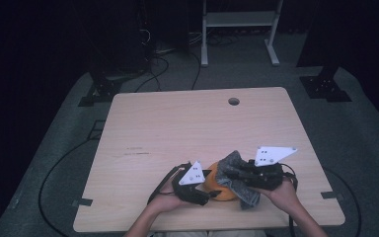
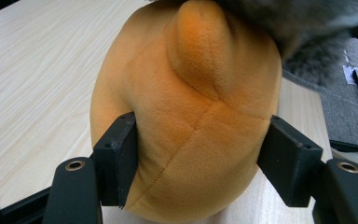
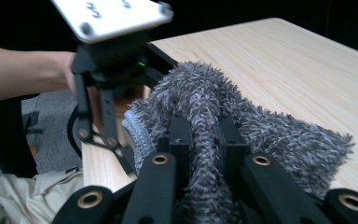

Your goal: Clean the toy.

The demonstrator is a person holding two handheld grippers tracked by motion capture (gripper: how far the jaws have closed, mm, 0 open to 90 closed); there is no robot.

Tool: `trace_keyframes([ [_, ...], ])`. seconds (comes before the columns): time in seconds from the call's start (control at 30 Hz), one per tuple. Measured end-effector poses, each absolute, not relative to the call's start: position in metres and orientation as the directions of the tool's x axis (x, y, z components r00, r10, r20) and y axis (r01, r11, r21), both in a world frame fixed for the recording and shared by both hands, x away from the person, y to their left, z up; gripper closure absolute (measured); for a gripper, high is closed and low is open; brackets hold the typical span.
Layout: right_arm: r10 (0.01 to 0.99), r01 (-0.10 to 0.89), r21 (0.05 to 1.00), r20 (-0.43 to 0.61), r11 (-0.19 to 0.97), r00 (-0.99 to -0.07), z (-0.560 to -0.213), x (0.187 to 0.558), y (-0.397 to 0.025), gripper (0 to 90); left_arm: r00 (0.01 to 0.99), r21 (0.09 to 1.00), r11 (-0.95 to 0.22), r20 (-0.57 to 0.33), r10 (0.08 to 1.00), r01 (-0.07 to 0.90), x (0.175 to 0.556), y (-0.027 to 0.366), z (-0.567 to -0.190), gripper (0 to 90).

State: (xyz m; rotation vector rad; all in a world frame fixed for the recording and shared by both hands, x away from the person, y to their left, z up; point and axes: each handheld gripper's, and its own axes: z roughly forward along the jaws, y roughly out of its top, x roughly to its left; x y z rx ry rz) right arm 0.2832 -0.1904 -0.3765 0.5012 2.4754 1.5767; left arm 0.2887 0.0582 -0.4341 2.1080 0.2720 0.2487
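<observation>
A person sits at the near edge of a pale wooden desk (image 1: 177, 128), holding a hand-held gripper in each hand. The left hand-held gripper (image 1: 212, 193) is clamped on an orange plush toy (image 1: 217, 182), which rests on the desk near the front edge, between the two hands. In the left gripper view its black jaws press into both sides of the toy (image 2: 191, 116), which is rounded, soft and fuzzy, with stitched seams and a raised lobe on top. The right hand-held gripper (image 1: 227, 174) is closed on a grey shaggy cloth (image 1: 237, 180), pinching a fold of it between its jaws. The cloth (image 3: 242, 126) is thick and fluffy, draped over the right side of the orange toy and touching it.
</observation>
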Motion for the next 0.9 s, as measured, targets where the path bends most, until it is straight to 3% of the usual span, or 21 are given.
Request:
trace_keyframes([
  [0.17,0.360,0.156,0.887,-0.013,0.435,-0.933,-0.371,0.283,-0.174,79.4,0.951,0.846,-0.526,0.090,0.294,0.082,0.286,0.054,-0.433,33.7],
  [0.43,0.464,0.221,0.870,-0.011,0.441,-0.886,-0.376,0.302,-0.195,79.4,0.957,0.859,-0.507,0.083,0.278,0.073,0.286,0.054,-0.435,34.1],
  [0.53,0.475,0.239,0.877,0.014,0.417,-0.880,-0.382,0.300,-0.206,79.4,0.960,0.883,-0.464,0.075,0.271,0.062,0.289,0.057,-0.434,25.3],
  [0.63,0.474,0.250,0.890,0.045,0.381,-0.880,-0.387,0.297,-0.215,79.4,0.950,0.870,-0.479,0.041,0.309,0.118,0.297,0.054,-0.436,10.2],
  [0.73,0.458,0.253,0.894,0.061,0.370,-0.887,-0.392,0.294,-0.216,79.3,0.958,0.847,-0.517,0.035,0.284,0.122,0.297,0.046,-0.443,7.4],
  [0.8,0.454,0.245,0.893,0.051,0.379,-0.889,-0.393,0.293,-0.214,79.3,0.960,0.842,-0.528,0.045,0.276,0.112,0.297,0.043,-0.445,8.1],
  [0.9,0.459,0.241,0.894,0.045,0.378,-0.887,-0.389,0.292,-0.213,79.3,0.951,0.858,-0.506,0.080,0.300,0.087,0.294,0.048,-0.439,28.1],
])
